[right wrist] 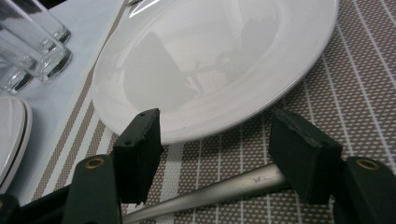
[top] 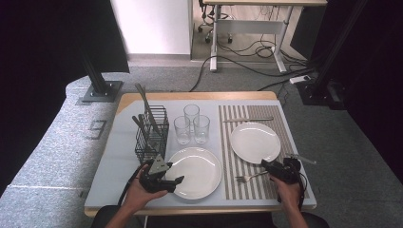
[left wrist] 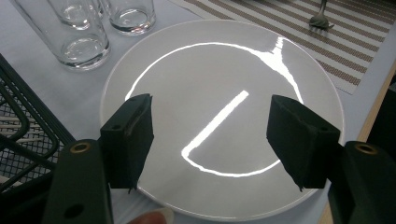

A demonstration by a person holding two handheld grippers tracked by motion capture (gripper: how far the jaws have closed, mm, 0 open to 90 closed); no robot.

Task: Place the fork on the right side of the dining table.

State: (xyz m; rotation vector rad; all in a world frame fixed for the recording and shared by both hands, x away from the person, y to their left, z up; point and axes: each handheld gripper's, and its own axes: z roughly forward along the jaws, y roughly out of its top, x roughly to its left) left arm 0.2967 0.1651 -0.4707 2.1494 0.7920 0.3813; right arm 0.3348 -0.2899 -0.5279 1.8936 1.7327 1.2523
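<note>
Standing near the left side of the bench (top: 109, 166), a black wire basket (top: 151, 137) holds several upright pieces of cutlery (top: 145, 116); their exact number cannot be made out. Beside the basket sit three empty drinking glasses (top: 191, 124), clustered close together. Two white plates are on the bench: a near plate (top: 195, 172) on the pale surface and a far plate (top: 255, 142) on the striped placemat (top: 280, 121); both are empty. One knife (top: 248, 119) lies on the mat beyond the far plate. One fork (top: 250, 177) lies on the mat between the two plates, just in front of the far one, its handle passing under the right gripper (right wrist: 217, 158). That gripper's jaws stand wide on either side of the handle, not pressing on it. One more piece of cutlery (top: 302, 158) lies at the mat's right edge, too small to identify. The left gripper (left wrist: 210, 140) hangs over the near plate with its jaws wide apart and nothing between them; a fingertip (left wrist: 152, 218) shows at the bottom of the left gripper view.
</note>
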